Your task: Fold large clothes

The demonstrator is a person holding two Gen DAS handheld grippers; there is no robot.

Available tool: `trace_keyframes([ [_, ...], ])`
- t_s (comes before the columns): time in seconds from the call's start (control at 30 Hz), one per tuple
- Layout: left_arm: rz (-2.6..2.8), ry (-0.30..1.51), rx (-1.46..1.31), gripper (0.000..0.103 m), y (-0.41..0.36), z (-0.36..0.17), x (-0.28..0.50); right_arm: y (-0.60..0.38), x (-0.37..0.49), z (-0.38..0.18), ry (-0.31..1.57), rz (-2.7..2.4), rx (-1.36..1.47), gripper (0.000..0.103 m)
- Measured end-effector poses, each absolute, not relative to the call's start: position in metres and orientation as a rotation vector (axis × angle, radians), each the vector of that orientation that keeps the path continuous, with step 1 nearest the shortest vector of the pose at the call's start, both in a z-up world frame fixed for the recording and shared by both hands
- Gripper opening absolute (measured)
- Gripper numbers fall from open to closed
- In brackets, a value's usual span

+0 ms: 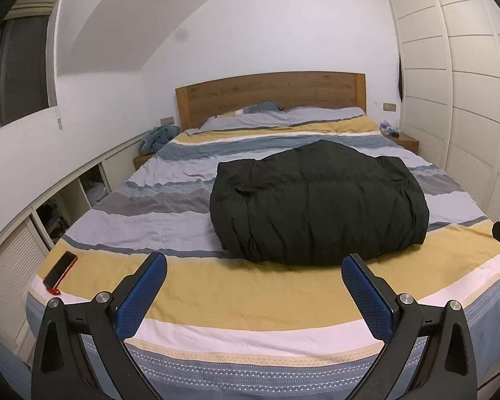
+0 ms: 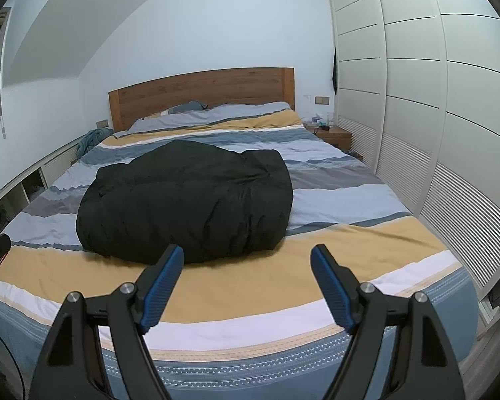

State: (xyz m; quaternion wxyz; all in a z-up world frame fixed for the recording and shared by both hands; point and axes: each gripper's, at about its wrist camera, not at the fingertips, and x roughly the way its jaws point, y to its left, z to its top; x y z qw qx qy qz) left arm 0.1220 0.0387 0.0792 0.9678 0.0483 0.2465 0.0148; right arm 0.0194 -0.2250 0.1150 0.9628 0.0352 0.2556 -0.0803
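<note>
A black padded coat (image 1: 316, 203) lies folded into a thick bundle on the striped bed (image 1: 216, 296), right of the middle in the left wrist view. In the right wrist view the coat (image 2: 186, 200) sits left of the middle on the bed (image 2: 366, 240). My left gripper (image 1: 254, 263) hovers over the foot of the bed, short of the coat's near edge, open and empty. My right gripper (image 2: 247, 254) is also open and empty, near the coat's near right corner without touching it. Part of the right gripper shows at the right edge of the left wrist view.
A phone in a red case (image 1: 60, 270) lies on the bed's near left corner. A wooden headboard (image 1: 270, 95) and pillows are at the far end. White wardrobe doors (image 2: 416, 100) run along the right. Low cabinets (image 1: 20, 253) line the left wall. A nightstand (image 2: 335, 135) stands at the far right.
</note>
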Motion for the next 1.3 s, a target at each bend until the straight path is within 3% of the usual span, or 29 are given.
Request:
trace_keyframes([
  [1.3,0.048,0.529,0.105,0.103,0.046,0.067,0.122,-0.222,0.027,0.101,0.552,-0.141,0.051,0.078],
])
